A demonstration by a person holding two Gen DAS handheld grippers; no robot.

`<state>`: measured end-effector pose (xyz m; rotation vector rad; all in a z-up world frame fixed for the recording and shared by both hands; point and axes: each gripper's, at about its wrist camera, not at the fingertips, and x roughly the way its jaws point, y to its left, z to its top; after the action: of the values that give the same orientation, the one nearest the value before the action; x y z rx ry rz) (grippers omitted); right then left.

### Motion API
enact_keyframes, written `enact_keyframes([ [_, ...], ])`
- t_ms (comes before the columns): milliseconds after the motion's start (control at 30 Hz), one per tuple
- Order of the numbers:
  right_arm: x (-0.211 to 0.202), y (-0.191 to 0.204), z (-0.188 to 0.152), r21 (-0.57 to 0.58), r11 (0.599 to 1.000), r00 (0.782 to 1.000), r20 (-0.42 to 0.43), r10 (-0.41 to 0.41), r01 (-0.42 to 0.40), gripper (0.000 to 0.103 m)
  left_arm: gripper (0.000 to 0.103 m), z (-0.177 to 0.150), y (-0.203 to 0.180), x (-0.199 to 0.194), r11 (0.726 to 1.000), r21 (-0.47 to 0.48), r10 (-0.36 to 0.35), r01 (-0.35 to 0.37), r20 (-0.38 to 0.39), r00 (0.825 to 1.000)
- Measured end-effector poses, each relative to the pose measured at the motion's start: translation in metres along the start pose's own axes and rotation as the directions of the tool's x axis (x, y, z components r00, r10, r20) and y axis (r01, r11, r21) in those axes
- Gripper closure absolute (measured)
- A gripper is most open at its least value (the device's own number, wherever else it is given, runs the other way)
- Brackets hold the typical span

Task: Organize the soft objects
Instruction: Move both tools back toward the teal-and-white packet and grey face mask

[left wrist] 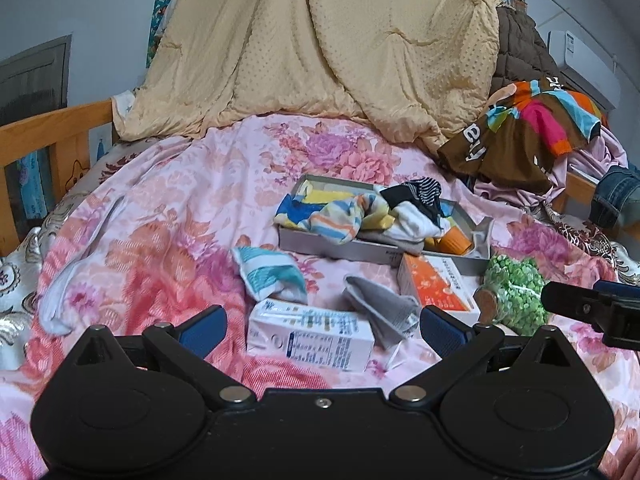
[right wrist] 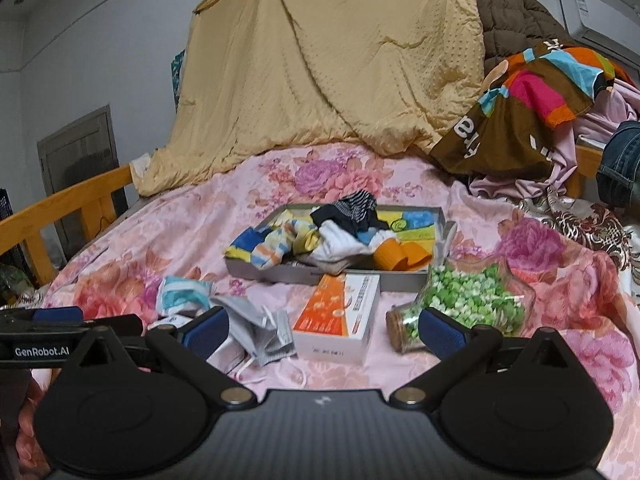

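Both grippers held low over a pink floral bedspread (left wrist: 168, 208), nothing between the fingers of either. Left gripper (left wrist: 322, 330) spread wide, blue pads apart, framing a white carton with blue print (left wrist: 310, 336) lying flat and a crumpled grey face mask (left wrist: 382, 312) just beside it on the right, neither touched. Right gripper (right wrist: 322, 330) likewise spread wide, its left pad close to the same grey mask (right wrist: 258, 330), its right pad in front of a clear jar of green beads (right wrist: 460, 308) lying on its side, cork toward the camera. Between mask and jar, an orange-and-white box (right wrist: 340, 322) flat on the cover. Beyond it, a shallow grey tray (right wrist: 400, 278) heaped with soft things: a blue, yellow and orange striped sock (right wrist: 264, 248) spilling over the left rim, a white sock (right wrist: 340, 242) in the middle, a black striped piece (right wrist: 352, 204) on top, orange fabric (right wrist: 390, 258) at the front right. A teal-and-white striped sock (left wrist: 270, 276) loose on the bedspread left of the tray, just behind the carton; a white sock (left wrist: 64, 300) well apart at the far left. Yellow quilt (left wrist: 320, 48) piled at the head, a brown multicoloured garment (left wrist: 520, 132) bunched at the right, wooden bed rail (left wrist: 48, 136) at the left. In the left view, the right gripper's tip (left wrist: 588, 308) at the right edge, just beside the jar (left wrist: 512, 296)
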<state>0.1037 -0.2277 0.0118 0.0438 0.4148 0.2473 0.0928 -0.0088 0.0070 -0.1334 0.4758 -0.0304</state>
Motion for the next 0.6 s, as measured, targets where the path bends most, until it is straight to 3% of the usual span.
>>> enact_keyframes([
  [200,0.003,0.009,-0.007,-0.025,1.0,0.999,-0.033,0.003,-0.004,0.0,0.001,-0.011,0.011,-0.006,0.999,-0.042,0.003,-0.003,-0.017,1.0],
  [600,0.016,0.017,-0.017,-0.061,0.998,0.995,-0.1,0.017,-0.023,0.0,0.001,-0.022,0.02,-0.006,0.997,-0.03,0.076,-0.077,-0.043,0.996],
])
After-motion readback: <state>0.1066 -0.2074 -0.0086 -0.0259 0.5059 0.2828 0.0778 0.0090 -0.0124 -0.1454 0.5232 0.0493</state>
